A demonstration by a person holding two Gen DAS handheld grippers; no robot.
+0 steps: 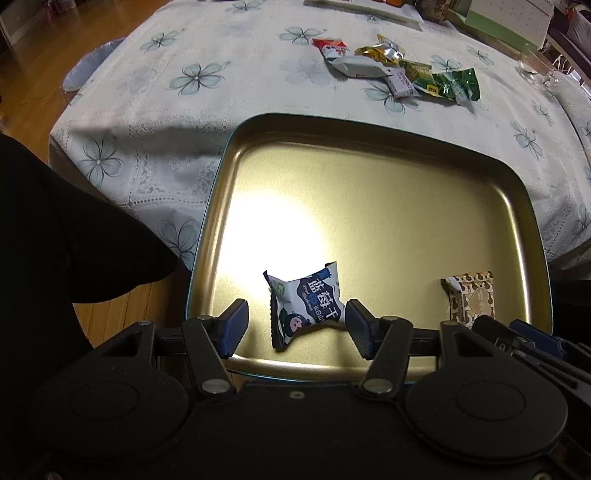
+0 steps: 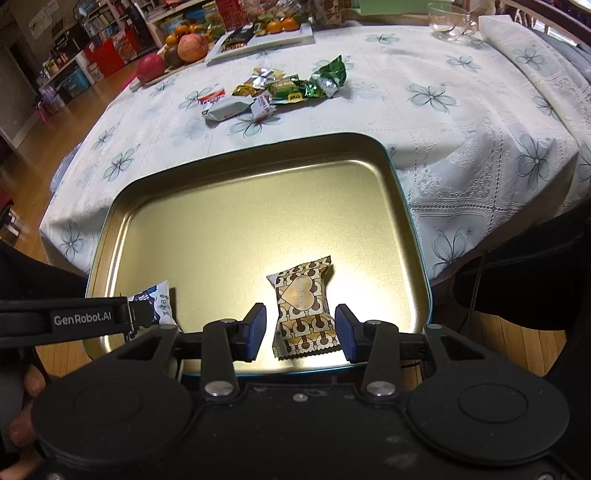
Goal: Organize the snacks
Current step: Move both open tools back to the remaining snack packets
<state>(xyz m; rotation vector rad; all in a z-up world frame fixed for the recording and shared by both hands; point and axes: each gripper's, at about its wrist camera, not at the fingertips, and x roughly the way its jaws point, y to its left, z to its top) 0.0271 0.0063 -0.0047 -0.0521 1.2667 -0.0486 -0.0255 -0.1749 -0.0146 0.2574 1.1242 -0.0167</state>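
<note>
Tray: a gold metal tray (image 1: 369, 177) with a teal rim sits at the near edge of the bench (image 1: 229, 74), partly overhanging it above the wooden floor (image 1: 110, 314).
Left claw: the left claw (image 1: 295, 328) points down over the near part of the tray; its jaws stand wide apart.
Blue snack: a blue and white snack packet (image 1: 303, 306) lies on the tray floor between the left claw's pads; its right edge meets the right pad, the left pad is clear of it.
Right claw: the right claw (image 2: 301, 332) points down over the tray just beside the left claw; its jaws stand apart.
Brown snack: a brown and cream patterned snack packet (image 2: 303, 306) lies on the tray floor between the right claw's pads, with a gap visible on each side.
Remaining snacks: a loose pile of wrapped snacks (image 2: 273, 92), in green, gold, white and red wrappers, lies on the flowered cloth beyond the tray's far rim, well apart from both claws.
Far bench items: a white platter with oranges (image 2: 280, 26), other fruit (image 2: 184, 46) and a clear glass cup (image 2: 447, 20) stand at the far side.
Obstructions: the tray's far rim stands between the claws and the pile; a dark sleeve (image 1: 55, 240) fills the left edge of the left wrist view.
</note>
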